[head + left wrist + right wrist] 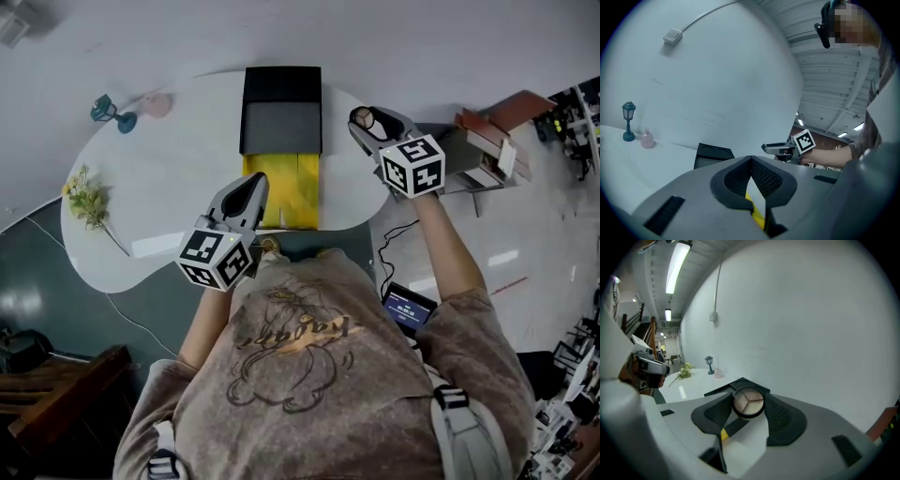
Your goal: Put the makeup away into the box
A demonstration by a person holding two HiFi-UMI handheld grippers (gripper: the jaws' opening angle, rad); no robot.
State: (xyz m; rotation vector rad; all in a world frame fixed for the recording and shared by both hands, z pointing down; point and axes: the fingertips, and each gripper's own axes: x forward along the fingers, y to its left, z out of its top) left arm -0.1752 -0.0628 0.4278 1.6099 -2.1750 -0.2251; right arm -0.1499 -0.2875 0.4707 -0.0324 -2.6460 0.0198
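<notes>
1. Nearest your right lens sits the round compact (748, 402), three pale shades inside a dark rim; the right gripper (364, 120) has it pinched by that rim, jaws about half apart, pads pressing on either side, the face turned toward the camera.
2. You have it up in the air, just off the right side of the black box (281, 80), which lies open on the white table (178, 159); in the right gripper view what looks like a rounded recess shows on the box just behind the compact; I judge that to be its seat.
3. Bring the compact over that recess before you lower it; tip your wrist so the disc lies flat rather than on edge; let the rim settle, then part the jaws only a little and lift straight off, so it does not flip.
4. A thin round rim can roll or slip between the pads; hold the squeeze as it is and go at a steady pace.
5. Your left gripper (751, 160) has its tips together with nothing between them; it hangs over the near left part of the yellow section (281, 192) that adjoins the box; leave it clear of the right hand's path.
6. Further out, at the table's left, stand a small lantern (108, 111) and a pink bottle (157, 103), with a flower sprig (87, 199) nearer you; all are well apart from the box.
</notes>
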